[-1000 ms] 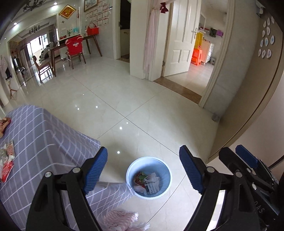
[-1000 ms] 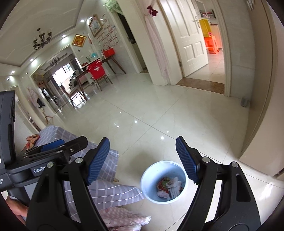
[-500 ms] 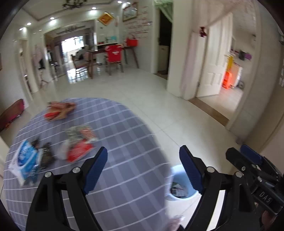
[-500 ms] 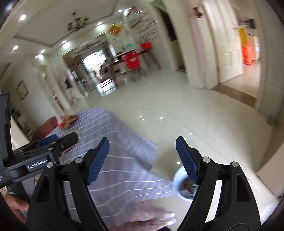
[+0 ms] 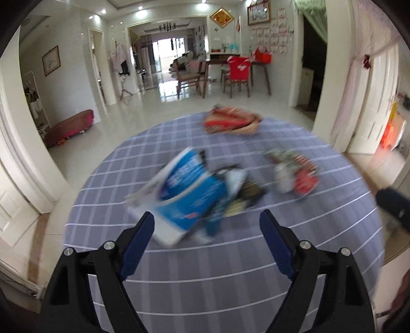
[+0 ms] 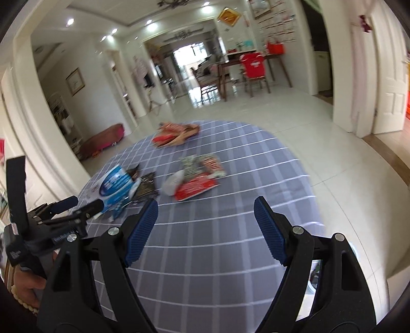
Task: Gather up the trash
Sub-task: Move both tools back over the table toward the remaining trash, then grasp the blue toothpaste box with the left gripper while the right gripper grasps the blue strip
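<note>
My left gripper (image 5: 206, 230) wide open, empty, blue packet (image 5: 188, 192) (blurred) just ahead between fingers, right gripper (image 6: 205, 225) likewise, red wrapper (image 6: 196, 188) beyond.

Bright ceiling spotlights (image 5: 140, 7) and window daylight; motion blur smears the wrappers (image 5: 189, 194); fisheye edges curve.

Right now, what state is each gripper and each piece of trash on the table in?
Left gripper: open, empty, above the table.
Right gripper: open, empty, above the table.
Blue packet: lying on the tablecloth, not gripped.
Dark wrapper: lying beside the blue packet.
Red wrapper: lying flat mid-table.
Far wrapper pile: untouched at the far edge.
Bin: on the floor, mostly hidden.
</note>
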{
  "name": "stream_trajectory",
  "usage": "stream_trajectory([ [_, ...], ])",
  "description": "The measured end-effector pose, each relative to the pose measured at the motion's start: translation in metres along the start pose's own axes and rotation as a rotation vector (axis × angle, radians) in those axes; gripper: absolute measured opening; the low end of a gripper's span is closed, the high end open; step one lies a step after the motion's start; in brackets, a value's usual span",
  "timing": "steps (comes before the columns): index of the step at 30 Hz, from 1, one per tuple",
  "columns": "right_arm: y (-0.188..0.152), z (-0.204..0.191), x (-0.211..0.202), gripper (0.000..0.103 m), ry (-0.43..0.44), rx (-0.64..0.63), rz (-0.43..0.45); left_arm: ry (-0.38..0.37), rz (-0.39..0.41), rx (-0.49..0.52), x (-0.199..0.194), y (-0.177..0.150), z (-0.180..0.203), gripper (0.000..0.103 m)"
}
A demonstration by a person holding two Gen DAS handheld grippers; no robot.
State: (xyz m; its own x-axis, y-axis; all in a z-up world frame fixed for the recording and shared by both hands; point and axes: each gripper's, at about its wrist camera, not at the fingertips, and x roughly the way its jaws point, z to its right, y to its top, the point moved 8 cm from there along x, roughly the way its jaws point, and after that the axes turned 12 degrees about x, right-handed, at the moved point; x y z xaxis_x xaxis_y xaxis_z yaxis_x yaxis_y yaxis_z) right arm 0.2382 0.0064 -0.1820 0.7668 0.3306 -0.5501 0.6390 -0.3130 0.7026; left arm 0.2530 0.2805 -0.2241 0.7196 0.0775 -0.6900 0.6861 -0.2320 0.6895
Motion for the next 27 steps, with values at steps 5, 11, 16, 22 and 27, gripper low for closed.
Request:
stream_trajectory([
  [5, -0.014, -0.032, 0.031, 0.076, 0.017, -0.037, -0.051, 0.038, -0.042, 0.077, 0.021, -0.015, -0.009, 0.082],
  [11, -0.026, -0.055, 0.056, 0.076, 0.026, -0.049, -0.106, 0.059, -0.079, 0.144, 0.041, -0.013, -0.010, 0.060],
  [16, -0.029, -0.064, 0.069, 0.076, 0.031, -0.048, -0.129, 0.043, -0.098, 0.182, 0.053, -0.013, -0.009, 0.030],
  [22, -0.032, -0.071, 0.079, 0.076, 0.034, -0.049, -0.144, 0.015, -0.076, 0.167, 0.052, -0.011, -0.010, 0.014],
  [27, -0.032, -0.082, 0.087, 0.076, 0.047, -0.072, -0.158, -0.021, 0.008, 0.003, 0.035, -0.002, -0.033, 0.007],
])
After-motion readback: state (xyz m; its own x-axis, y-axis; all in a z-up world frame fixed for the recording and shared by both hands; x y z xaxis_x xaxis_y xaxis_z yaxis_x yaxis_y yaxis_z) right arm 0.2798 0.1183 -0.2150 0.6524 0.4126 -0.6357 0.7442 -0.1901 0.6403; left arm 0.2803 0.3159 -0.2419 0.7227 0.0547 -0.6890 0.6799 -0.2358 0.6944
